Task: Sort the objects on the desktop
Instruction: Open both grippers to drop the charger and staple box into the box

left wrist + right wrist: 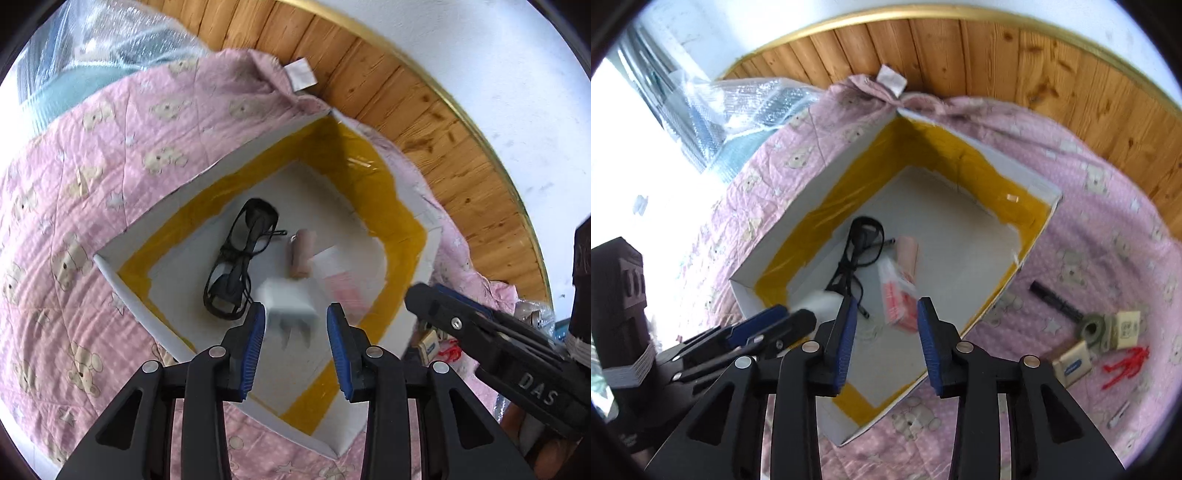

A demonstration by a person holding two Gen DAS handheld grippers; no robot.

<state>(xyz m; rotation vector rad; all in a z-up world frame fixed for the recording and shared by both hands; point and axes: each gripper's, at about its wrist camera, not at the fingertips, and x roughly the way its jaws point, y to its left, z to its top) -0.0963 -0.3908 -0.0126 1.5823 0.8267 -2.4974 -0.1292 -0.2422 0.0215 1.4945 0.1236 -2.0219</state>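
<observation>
**A:** What is on the far left?

**B:** In the left wrist view, clear plastic wrap (110, 40) over something pale blue, lit brightly. Next comes a pink quilt (74, 184) printed with little bears, covering the whole surface.

**A:** And on the quilt?

**B:** A white box (122, 266) lined with yellow tape sits in the middle. Inside lie black glasses (236, 258), then a pinkish tube (301, 254), then a white and red packet (343, 284), blurred.

**A:** The tongs?

**B:** The left gripper (295, 332) hangs over the box, its blue pads apart. A white plug (290, 302) shows between them, blurred and touching neither pad, so nothing is clamped. The right gripper (886, 332) is also over the box with its pads apart and nothing held; the packet (897, 299) shows just beyond them.

**A:** Further right?

**B:** In the right wrist view, loose things lie on the quilt beside the box: a black pen (1051, 297), a grey metal piece (1093, 326), two brass padlocks (1126, 328), and a small red figure (1126, 365).

**A:** The room?

**B:** Wooden panelling (997, 55) runs behind the quilt, edged with a gold strip, with a white wall (480, 55) above. A white tag (892, 81) sticks up from the quilt's far edge.
</observation>
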